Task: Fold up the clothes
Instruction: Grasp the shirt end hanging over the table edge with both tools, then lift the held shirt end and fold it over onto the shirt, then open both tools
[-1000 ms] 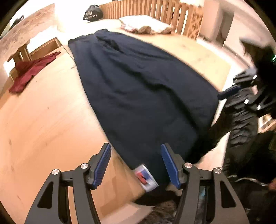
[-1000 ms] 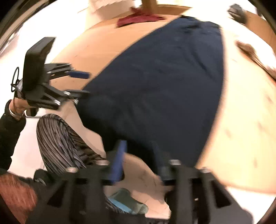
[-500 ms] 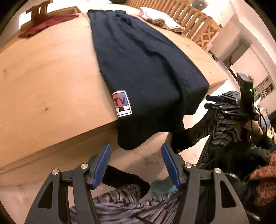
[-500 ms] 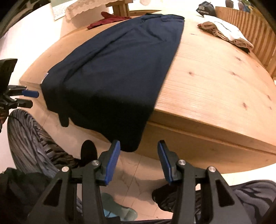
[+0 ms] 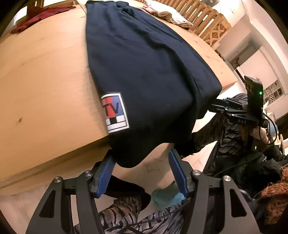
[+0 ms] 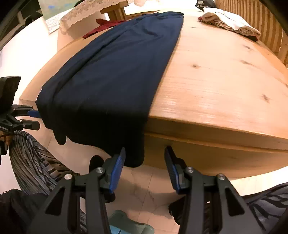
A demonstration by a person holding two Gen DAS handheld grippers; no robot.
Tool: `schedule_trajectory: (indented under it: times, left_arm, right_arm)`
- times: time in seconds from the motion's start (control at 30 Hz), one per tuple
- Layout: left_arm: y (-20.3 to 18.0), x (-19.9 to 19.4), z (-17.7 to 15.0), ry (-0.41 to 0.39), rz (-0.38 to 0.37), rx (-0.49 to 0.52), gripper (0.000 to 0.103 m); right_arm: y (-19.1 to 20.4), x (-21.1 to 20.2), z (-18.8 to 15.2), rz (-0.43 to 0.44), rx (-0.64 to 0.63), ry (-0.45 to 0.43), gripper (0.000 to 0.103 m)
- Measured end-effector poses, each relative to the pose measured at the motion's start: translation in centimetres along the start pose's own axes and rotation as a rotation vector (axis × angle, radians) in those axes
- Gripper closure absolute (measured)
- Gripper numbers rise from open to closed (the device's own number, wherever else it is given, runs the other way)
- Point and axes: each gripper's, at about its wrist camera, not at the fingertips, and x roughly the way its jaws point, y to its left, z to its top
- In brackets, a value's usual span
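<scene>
Both claws gape — the left claw (image 5: 142, 167) and right claw (image 6: 144, 162) each bracket a hanging corner of the navy garment (image 5: 144, 68), which drapes off the worktop (image 6: 216, 75) edge just ahead. A one-layer pinch could leave the fold crooked. Beyond lie a red cloth (image 5: 41, 18) and beige pile (image 6: 228, 23) — neither obstructs.

patch (image 5: 115, 112) on navy garment (image 5: 147, 68): "TV" | black bag (image 6: 204, 3): "SPORTS"
</scene>
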Motion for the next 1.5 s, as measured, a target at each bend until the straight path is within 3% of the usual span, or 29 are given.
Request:
schedule_trajectory:
  times: [0.33, 0.5, 0.63, 0.77, 0.83, 0.87, 0.9, 0.97, 1.17, 1.5]
  left_arm:
    - [0.6, -0.1, 0.1, -0.010, -0.020, 0.007, 0.043]
    - [2.0, -1.0, -0.3, -0.034, -0.042, -0.053, 0.039]
    - [1.6, -0.6, -0.2, -0.022, -0.024, -0.028, 0.039]
    - [1.2, 0.2, 0.0, -0.019, -0.049, -0.038, 0.041]
    - [0.9, 0.5, 0.1, -0.023, -0.058, -0.028, 0.047]
    - [0.6, 0.4, 0.1, -0.038, -0.062, -0.005, 0.064]
    - [0.2, 0.3, 0.2, -0.053, -0.066, 0.018, 0.081]
    - [-0.1, 0.1, 0.3, -0.079, -0.114, 0.032, 0.089]
    - [-1.5, -1.3, 0.3, -0.154, -0.263, 0.043, 0.092]
    - [-3.1, -5.1, -0.3, -0.254, -0.378, 0.026, 0.092]
  right_arm:
    - [0.9, 2.7, -1.3, 0.091, 0.025, -0.008, 0.058]
    - [2.9, 3.3, -1.1, 0.123, 0.018, -0.003, 0.058]
    - [2.6, 0.6, 0.9, 0.124, -0.003, 0.005, 0.058]
    - [3.5, 1.2, 0.9, 0.118, -0.007, 0.014, 0.063]
    - [3.7, 1.4, 0.8, 0.123, -0.004, 0.016, 0.079]
    - [3.8, 1.4, 0.7, 0.128, -0.004, 0.016, 0.090]
    - [3.9, 1.5, 0.6, 0.133, -0.004, 0.017, 0.094]
    - [4.2, 1.6, 0.5, 0.143, -0.004, 0.017, 0.096]
    - [4.0, 0.8, -0.2, 0.239, 0.050, 0.030, 0.098]
    - [2.7, -5.1, 0.1, 0.377, 0.160, -0.040, 0.098]
